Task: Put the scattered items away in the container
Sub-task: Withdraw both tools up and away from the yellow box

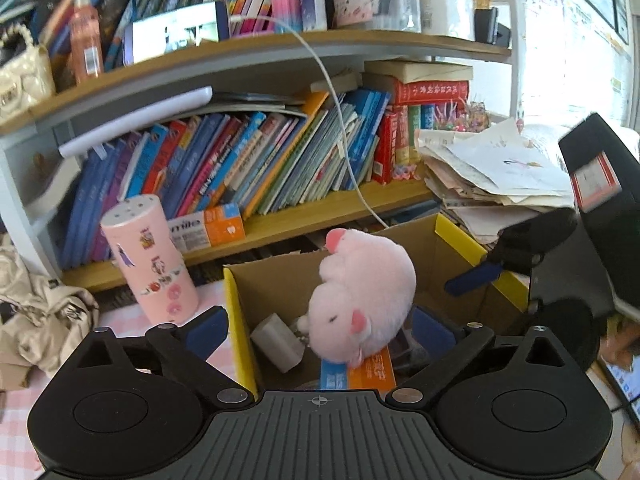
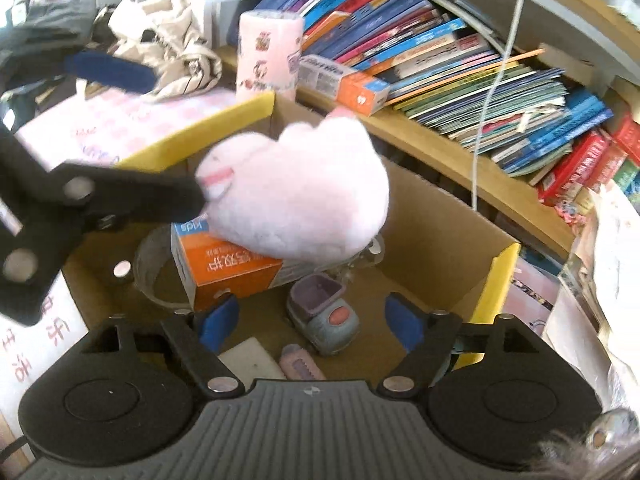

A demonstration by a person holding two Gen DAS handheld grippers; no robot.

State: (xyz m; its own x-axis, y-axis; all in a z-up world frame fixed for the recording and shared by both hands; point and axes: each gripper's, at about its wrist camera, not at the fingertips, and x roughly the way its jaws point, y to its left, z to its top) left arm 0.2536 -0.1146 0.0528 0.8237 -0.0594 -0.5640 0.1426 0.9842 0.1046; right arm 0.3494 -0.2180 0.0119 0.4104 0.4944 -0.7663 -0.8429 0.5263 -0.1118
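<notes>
Both tongs, left [image 1: 320, 332] and right [image 2: 310, 318], stood spread and empty above the cardboard box [image 2: 448, 216], where the pink plush toy [image 1: 362, 296] lay atop an orange carton [image 2: 228, 270]; at ten o'clock beyond, a pink canister [image 1: 150, 262] remained on the bench.

A pink plush toy [image 1: 362, 296] sits in the cardboard box [image 1: 240, 320], resting on an orange and blue carton [image 1: 360, 372] beside a grey block [image 1: 276, 340]. The left gripper [image 1: 320, 332] spreads its blue-tipped fingers [image 1: 206, 328] wide on either side, clear of the toy. A pink canister [image 1: 148, 260] stands left of the box, before a bookshelf [image 1: 280, 216].
</notes>
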